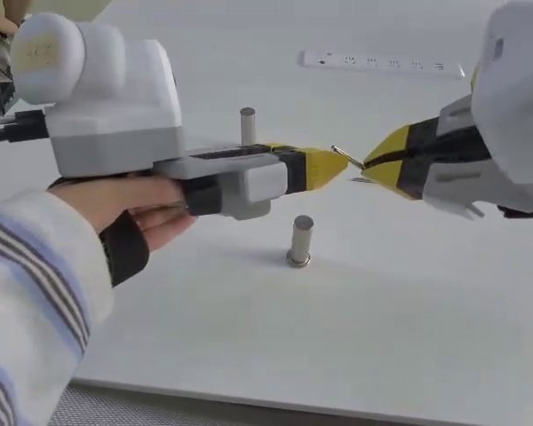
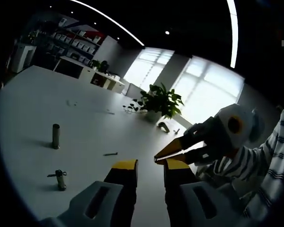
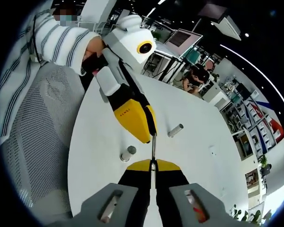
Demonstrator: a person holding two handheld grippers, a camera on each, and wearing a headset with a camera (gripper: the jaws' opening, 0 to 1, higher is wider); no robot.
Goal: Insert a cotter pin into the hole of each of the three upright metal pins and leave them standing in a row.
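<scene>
My right gripper (image 3: pixel 153 163) is shut on a thin cotter pin (image 3: pixel 153 149) that sticks out from its tips. In the head view this cotter pin (image 1: pixel 346 158) bridges the small gap between the right gripper (image 1: pixel 367 165) and the left gripper (image 1: pixel 338 165), both held above the table. My left gripper (image 2: pixel 150 163) is open, with the right gripper's tip reaching between its jaws. Two upright metal pins (image 1: pixel 247 125) (image 1: pixel 300 241) stand on the white table. In the left gripper view one bare pin (image 2: pixel 56 136) stands upright, and another pin (image 2: pixel 60 178) has a thin piece across its top.
A loose cotter pin (image 2: pixel 110 153) lies on the table, with small parts farther off. A white power strip (image 1: pixel 382 63) lies at the back of the table. The table's front edge (image 1: pixel 275 401) is near me. A potted plant (image 2: pixel 159 101) stands at the far end.
</scene>
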